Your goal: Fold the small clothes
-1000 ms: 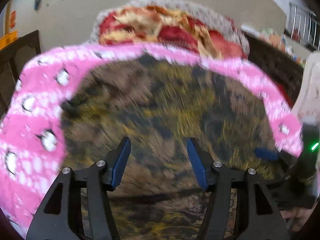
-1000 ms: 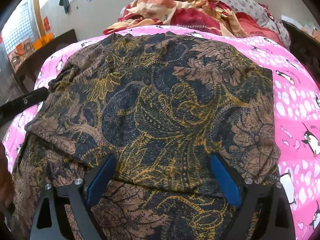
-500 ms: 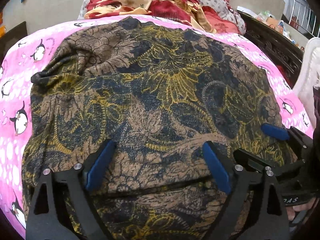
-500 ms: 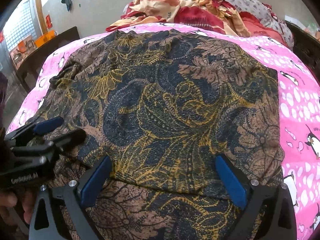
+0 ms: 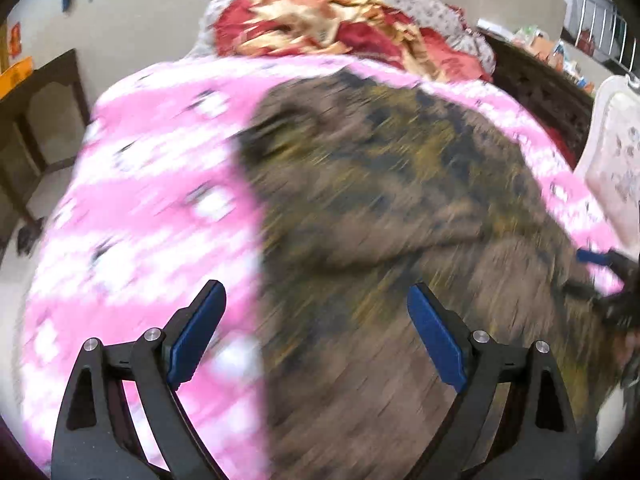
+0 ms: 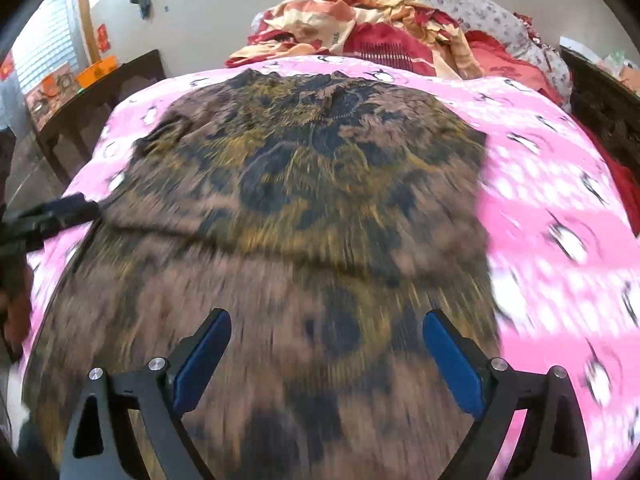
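A brown, black and gold patterned garment (image 6: pixel 312 200) lies spread on a pink penguin-print bedsheet (image 6: pixel 560 208), with a fold line across its near part. It also shows blurred in the left wrist view (image 5: pixel 400 216). My left gripper (image 5: pixel 316 332) is open and empty, above the garment's left edge where it meets the sheet (image 5: pixel 152 208). My right gripper (image 6: pixel 326 352) is open and empty, above the garment's near part. The left gripper shows at the left edge of the right wrist view (image 6: pixel 52 216); the right gripper shows at the right edge of the left wrist view (image 5: pixel 604 276).
A heap of red and cream bedding (image 6: pixel 380 28) lies at the far end of the bed. A dark wooden table (image 6: pixel 100 84) stands to the left. A dark wooden bed frame (image 5: pixel 540 80) and a white chair (image 5: pixel 616 152) are to the right.
Both grippers have pulled back and up from the garment. The left gripper has swung left over the garment's left edge. Both views are motion-blurred.
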### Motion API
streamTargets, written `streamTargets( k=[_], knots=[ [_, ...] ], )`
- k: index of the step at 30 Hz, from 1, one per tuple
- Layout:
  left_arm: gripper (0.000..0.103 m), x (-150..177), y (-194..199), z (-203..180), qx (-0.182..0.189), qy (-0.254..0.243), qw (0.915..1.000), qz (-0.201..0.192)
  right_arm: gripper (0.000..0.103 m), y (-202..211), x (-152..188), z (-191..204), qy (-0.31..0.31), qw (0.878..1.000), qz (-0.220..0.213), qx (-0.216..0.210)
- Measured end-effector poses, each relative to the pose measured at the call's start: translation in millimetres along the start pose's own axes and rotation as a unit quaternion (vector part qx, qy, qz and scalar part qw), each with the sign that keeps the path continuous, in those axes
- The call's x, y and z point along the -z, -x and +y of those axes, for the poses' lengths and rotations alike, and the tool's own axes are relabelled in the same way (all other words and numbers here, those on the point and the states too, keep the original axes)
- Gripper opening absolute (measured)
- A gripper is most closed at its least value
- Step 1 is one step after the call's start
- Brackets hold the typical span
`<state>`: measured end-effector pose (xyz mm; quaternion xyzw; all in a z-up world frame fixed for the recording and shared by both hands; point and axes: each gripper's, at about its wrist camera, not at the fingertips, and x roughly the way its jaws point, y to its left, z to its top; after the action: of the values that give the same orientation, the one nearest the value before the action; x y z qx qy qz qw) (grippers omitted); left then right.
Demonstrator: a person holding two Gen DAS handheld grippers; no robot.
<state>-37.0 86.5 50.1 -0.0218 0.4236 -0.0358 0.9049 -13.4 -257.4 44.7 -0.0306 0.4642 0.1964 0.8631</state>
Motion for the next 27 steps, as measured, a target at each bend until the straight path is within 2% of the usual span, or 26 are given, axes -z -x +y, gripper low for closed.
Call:
streamTargets(
  k=[2,4,5,6,8,10,11,15,17,21,24,27],
  knots=[
    [0.092,32,17,22,-0.008,0.009,0.9998,0.017,0.096,8,27,-6,-0.006,1.0,0.016,-0.003],
    [0.092,66,28,37,0.003,0.033,0.9985,0.043,0.099,2,53,-10,-0.011,0.999,0.029,-0.011],
    [0.092,78,31,37,0.014,0.04,0.9979,0.048,0.099,5,62,-5,0.013,1.0,-0.002,0.001],
    [0.092,91,35,37,0.024,0.045,0.9973,0.053,0.103,4,66,0,0.026,1.0,-0.008,0.006],
    [0.092,116,40,28,0.037,0.035,0.9964,0.068,0.103,1,69,8,0.042,0.999,-0.012,0.028],
    [0.092,135,45,15,0.039,0.019,0.9954,0.086,0.103,0,69,7,0.037,0.999,-0.013,0.025],
    [0.092,139,47,8,0.043,0.01,0.9951,0.089,0.103,0,69,4,0.031,0.999,-0.016,0.019],
    [0.092,153,53,-10,0.129,0.009,0.9837,0.125,0.103,3,72,2,0.025,0.999,-0.026,0.016],
    [0.092,155,51,-12,0.144,-0.004,0.9806,0.132,0.103,2,72,4,0.026,0.999,-0.026,0.021],
    [0.091,145,43,8,0.205,0.047,0.9702,0.12,0.103,4,73,5,0.025,0.999,-0.027,0.024],
    [0.086,137,33,19,0.222,0.079,0.9666,0.101,0.103,4,73,5,0.025,0.999,-0.026,0.024],
    [0.086,130,31,12,0.238,0.07,0.9622,0.111,0.103,7,72,4,0.023,0.999,-0.021,0.027]
  ],
)
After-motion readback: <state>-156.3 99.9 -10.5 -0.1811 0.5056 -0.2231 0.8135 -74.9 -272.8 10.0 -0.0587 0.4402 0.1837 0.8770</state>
